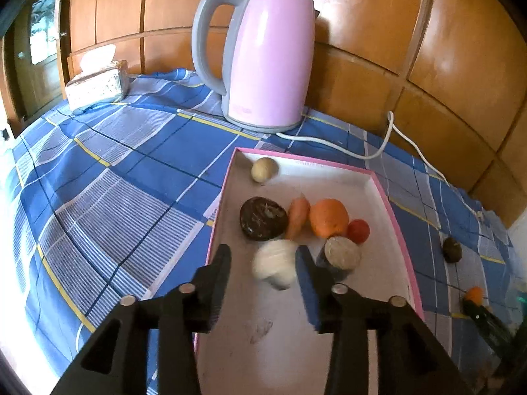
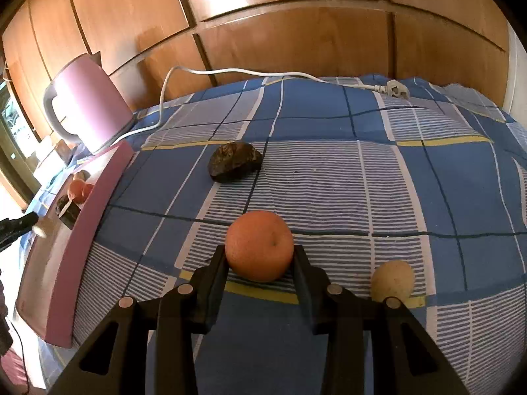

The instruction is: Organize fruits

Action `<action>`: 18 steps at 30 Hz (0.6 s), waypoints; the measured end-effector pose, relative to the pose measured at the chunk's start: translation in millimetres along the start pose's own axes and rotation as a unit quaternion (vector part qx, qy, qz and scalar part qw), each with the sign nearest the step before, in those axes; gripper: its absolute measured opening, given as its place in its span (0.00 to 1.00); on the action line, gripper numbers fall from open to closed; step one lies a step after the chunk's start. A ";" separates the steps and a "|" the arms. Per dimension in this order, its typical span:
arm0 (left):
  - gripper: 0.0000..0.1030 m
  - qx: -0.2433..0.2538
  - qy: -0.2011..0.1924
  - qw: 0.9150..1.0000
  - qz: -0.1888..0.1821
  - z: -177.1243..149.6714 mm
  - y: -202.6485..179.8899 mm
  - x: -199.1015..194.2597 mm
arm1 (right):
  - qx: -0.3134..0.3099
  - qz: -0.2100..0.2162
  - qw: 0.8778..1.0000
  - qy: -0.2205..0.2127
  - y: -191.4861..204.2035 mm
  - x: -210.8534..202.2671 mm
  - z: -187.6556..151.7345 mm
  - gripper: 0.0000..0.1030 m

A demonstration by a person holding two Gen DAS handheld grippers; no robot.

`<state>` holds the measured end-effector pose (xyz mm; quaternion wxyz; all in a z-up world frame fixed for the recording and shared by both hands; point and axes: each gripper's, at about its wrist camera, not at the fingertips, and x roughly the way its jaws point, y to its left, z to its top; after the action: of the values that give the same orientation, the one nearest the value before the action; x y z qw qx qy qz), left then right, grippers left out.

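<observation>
While the orange [image 2: 259, 246] sits on the checked cloth [image 2: 329, 181], our right tool [image 2: 260, 263] clamps it; our left tool [image 1: 263, 263] hangs released over a white fruit [image 1: 276, 263] in the pink tray [image 1: 400, 230], kettle [image 1: 263, 56] at twelve o'clock.

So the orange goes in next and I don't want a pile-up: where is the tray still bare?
Bare: the tray's far end between the pale ball and the far rim, and the near floor below the white item. Crowded: the middle cluster around the carrot.
</observation>
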<state>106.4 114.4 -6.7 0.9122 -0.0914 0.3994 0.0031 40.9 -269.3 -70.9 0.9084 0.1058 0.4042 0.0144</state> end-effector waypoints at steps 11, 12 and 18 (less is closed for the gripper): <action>0.49 -0.008 -0.031 0.999 0.022 -22.1 -7.8 -33.0 | -0.011 -0.012 1.000 0.000 3.8 0.3 -1.3 0.38; 0.49 -0.011 -0.032 0.999 0.019 -24.2 -8.2 -35.9 | -0.012 -0.014 1.000 0.000 4.4 0.3 -1.5 0.38; 0.51 -0.011 -0.032 0.999 0.007 -34.2 -12.5 -51.2 | -0.019 -0.020 1.000 0.001 6.2 0.4 -1.7 0.38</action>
<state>47.7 99.8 10.0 0.9235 -0.0989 0.3703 0.0168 40.3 -262.8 -71.0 0.9101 0.0806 0.4065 0.0035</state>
